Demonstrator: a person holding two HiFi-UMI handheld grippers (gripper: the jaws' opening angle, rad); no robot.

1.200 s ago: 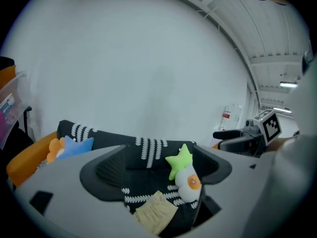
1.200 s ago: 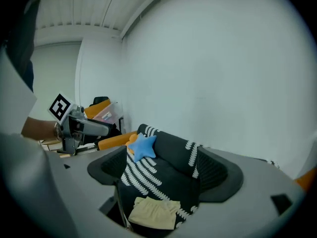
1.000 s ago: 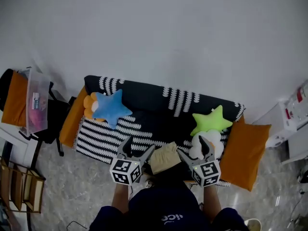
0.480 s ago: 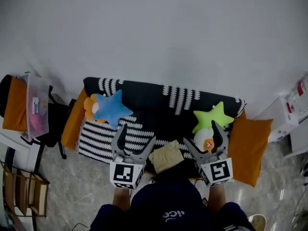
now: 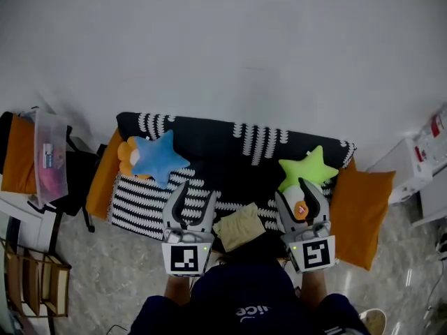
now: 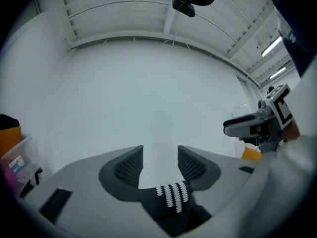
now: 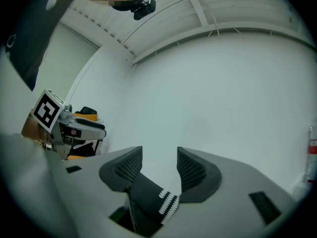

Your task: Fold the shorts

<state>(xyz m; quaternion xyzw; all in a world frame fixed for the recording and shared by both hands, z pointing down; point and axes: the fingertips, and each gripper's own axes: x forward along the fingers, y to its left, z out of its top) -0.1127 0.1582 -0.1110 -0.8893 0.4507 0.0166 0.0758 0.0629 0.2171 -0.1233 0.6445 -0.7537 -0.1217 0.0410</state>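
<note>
The beige shorts (image 5: pixel 239 227) lie as a small folded bundle at the front edge of the black-and-white striped sofa (image 5: pixel 209 145), between the two grippers. My left gripper (image 5: pixel 195 194) is held up to the left of the bundle, apart from it. My right gripper (image 5: pixel 300 190) is held up to its right. The jaws of both are closing, and nothing is between them. In the left gripper view the left gripper (image 6: pixel 160 157) points level at the white wall, with the right gripper (image 6: pixel 257 125) at the side. The right gripper view shows my right gripper (image 7: pixel 159 157) the same way.
A blue star cushion (image 5: pixel 157 157) and a green star cushion (image 5: pixel 307 173) lie on the sofa, with a white plush toy (image 5: pixel 302 209) under the right gripper. Orange cushions (image 5: pixel 363 211) flank the sofa. A plastic bin (image 5: pixel 50 155) and a wooden rack (image 5: pixel 31 274) stand at left.
Both grippers have lifted away from the folded shorts and now point more level. Their jaws, wide apart before, have narrowed. The shorts stay on the sofa.
</note>
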